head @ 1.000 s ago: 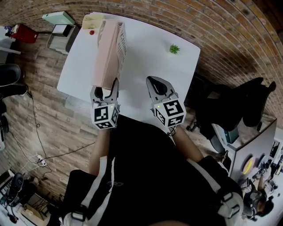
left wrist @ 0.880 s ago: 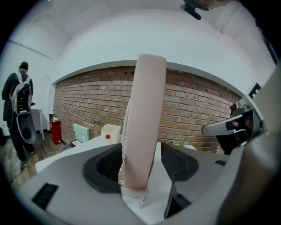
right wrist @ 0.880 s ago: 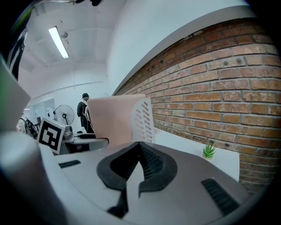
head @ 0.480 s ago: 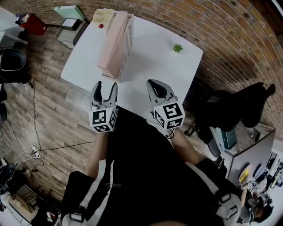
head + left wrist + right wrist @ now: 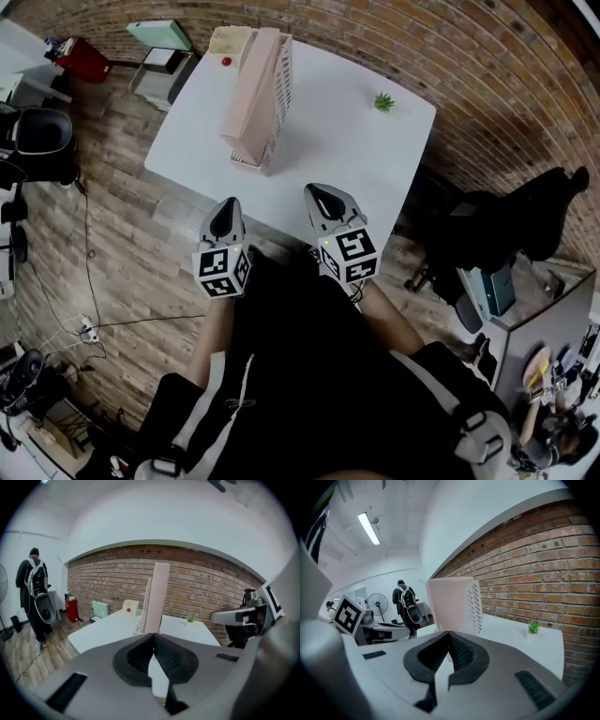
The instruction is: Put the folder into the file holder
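folder [image 5: 251, 89] seated in file holder [image 5: 281, 89], both grippers empty

stands on edge inside the white slotted holder toward the far left of the table [image 5: 347, 159], long axis running away from the person and leaning a little right in the head view, near end pointing back at the table's front edge. lies ahead of both grippers and well apart from them; nearer the left gripper [image 5: 225, 217], almost dead ahead of its jaws, and a little left of the right gripper [image 5: 323, 199]'s line. left jaws just closed, pads together with nothing between; right jaws likewise together on nothing. looks finished as a task: no further reach called for, at most a nudge from the left side if seated unevenly.
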`<state>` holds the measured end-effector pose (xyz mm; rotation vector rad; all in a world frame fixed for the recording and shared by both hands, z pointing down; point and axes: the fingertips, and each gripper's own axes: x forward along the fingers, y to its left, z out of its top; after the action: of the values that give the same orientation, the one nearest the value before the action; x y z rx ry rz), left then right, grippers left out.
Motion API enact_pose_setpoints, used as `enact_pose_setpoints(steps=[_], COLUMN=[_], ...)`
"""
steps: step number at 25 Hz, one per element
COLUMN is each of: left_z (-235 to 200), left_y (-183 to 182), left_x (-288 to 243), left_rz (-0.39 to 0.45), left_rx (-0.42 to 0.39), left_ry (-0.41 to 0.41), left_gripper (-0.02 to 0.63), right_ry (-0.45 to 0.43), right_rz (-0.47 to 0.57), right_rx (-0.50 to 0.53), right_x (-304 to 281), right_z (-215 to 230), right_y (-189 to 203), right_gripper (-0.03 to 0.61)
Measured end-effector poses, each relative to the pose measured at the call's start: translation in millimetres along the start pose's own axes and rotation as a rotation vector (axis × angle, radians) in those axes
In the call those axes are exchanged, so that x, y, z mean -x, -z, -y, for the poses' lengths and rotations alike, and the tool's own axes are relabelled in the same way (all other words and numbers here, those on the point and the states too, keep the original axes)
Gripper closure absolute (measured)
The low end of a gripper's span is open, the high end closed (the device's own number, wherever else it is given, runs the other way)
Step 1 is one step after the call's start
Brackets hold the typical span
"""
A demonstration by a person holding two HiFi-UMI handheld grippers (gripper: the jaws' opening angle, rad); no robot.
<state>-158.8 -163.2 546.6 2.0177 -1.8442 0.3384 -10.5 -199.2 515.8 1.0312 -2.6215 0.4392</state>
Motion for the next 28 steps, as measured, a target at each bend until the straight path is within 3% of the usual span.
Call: enact_pose_setpoints(steps=[12,22,28], left_z=[-35.4,-92.3,-82.8], left_y=[3.9,1.0,-32.5], left_x=[20.5,54.0,56.3], left_rz=[-0.045,-0.055,-0.004], left_rx=[-0.043,-0.085,-0.102], left_ry=[0.187,0.332,0.397], left_gripper=[0.591,0.591,0.591], right_ry=[0.087,0.245,0.342], right_rz=[-0.069,-0.074,-0.024], right_rx=[0.006,-0.036,0.042], right_x=[-36.0,-51.7,-26.3], right_z=[-79.9,-149.8,-148.8], right_y=[20.9,26.8,-9.5], right_gripper=[0.571,0.571,0.571])
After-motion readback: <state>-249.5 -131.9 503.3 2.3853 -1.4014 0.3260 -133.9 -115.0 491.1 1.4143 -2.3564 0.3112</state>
